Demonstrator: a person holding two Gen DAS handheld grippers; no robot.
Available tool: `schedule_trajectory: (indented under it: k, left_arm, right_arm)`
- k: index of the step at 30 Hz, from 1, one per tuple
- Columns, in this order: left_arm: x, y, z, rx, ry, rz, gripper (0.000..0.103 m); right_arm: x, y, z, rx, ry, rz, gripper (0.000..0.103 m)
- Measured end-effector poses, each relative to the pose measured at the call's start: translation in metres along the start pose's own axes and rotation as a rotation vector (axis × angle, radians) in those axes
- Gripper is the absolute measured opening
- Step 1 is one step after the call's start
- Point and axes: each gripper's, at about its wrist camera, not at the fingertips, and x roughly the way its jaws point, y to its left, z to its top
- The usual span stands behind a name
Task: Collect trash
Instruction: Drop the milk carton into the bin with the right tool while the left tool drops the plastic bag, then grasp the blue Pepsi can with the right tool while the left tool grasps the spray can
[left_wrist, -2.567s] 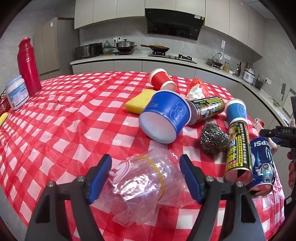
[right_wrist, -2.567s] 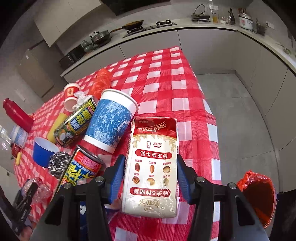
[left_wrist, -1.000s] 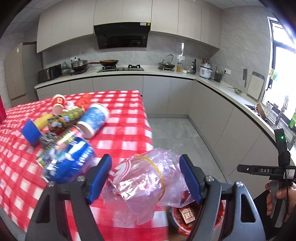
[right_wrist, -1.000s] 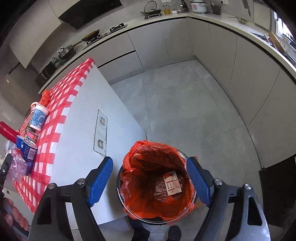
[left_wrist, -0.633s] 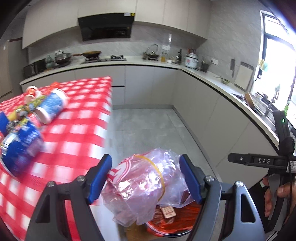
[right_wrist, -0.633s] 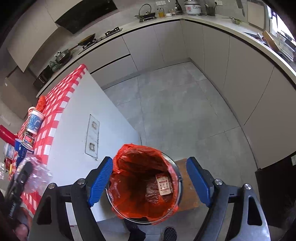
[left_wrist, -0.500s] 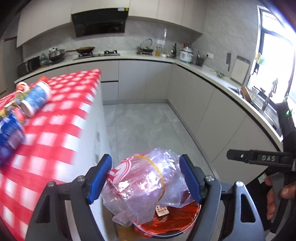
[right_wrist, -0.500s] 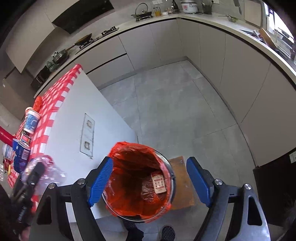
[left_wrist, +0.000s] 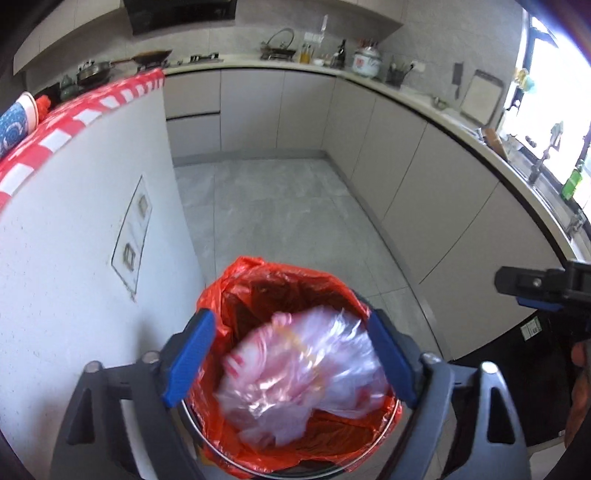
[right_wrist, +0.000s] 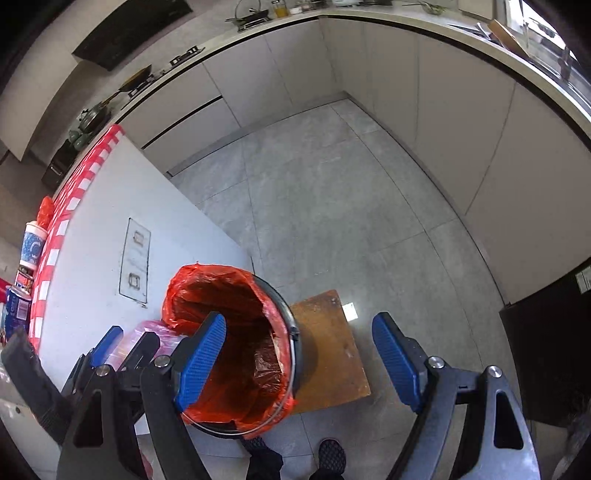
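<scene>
A crumpled clear plastic bag (left_wrist: 295, 376) with pink print is blurred, loose between the blue pads of my left gripper (left_wrist: 290, 356), right over the mouth of the red-lined trash bin (left_wrist: 280, 280). The left jaws are opening and the pads stand clear of the bag. In the right wrist view, the bin (right_wrist: 229, 295) sits below, with the left gripper (right_wrist: 122, 347) and the pink bag (right_wrist: 162, 338) at its left rim. My right gripper (right_wrist: 299, 362) is open and holds nothing, above the bin's right edge. Its tip (left_wrist: 535, 286) shows at the right of the left wrist view.
The bin stands on a wooden board (right_wrist: 332, 350) against the white island wall (left_wrist: 74, 258) with wall sockets (left_wrist: 129, 236). A red check cloth (left_wrist: 55, 129) with a blue cup (left_wrist: 14, 122) tops the island. Grey floor and cabinets lie beyond; a person's shoe (right_wrist: 330, 454) is below.
My left gripper sank toward the bin and its jaws spread; the bag, held before, has come free and drops into the liner. The right gripper drifted so the bin sits further left.
</scene>
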Motion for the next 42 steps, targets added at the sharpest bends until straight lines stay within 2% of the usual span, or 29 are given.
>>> schedule_trajectory:
  k: [2,7,13,20,31,42]
  left_arm:
    - [-0.013,0.002,0.005,-0.016,-0.021,-0.004,0.097]
    - [-0.054,0.008,0.014,-0.054,-0.05,0.032,0.097]
    - [-0.125,0.028,0.011,-0.008,-0.172,0.141,0.097]
    - [-0.18,0.096,0.003,-0.062,-0.229,0.247,0.097]
    - [-0.222,0.212,-0.006,-0.237,-0.286,0.388,0.097]
    - [-0.254,0.293,-0.019,-0.293,-0.298,0.453,0.097]
  right_arm:
    - [-0.006,0.0,0.002,0.003,-0.01,0.004,0.083]
    - [-0.024,0.016,0.003,-0.011,-0.032,0.026,0.083]
    - [-0.047,0.06,-0.002,-0.063,-0.06,0.089,0.083]
    - [-0.059,0.133,-0.006,-0.144,-0.063,0.167,0.083]
    - [-0.059,0.25,-0.023,-0.274,-0.047,0.239,0.083]
    - [-0.051,0.373,-0.054,-0.364,-0.023,0.306,0.083]
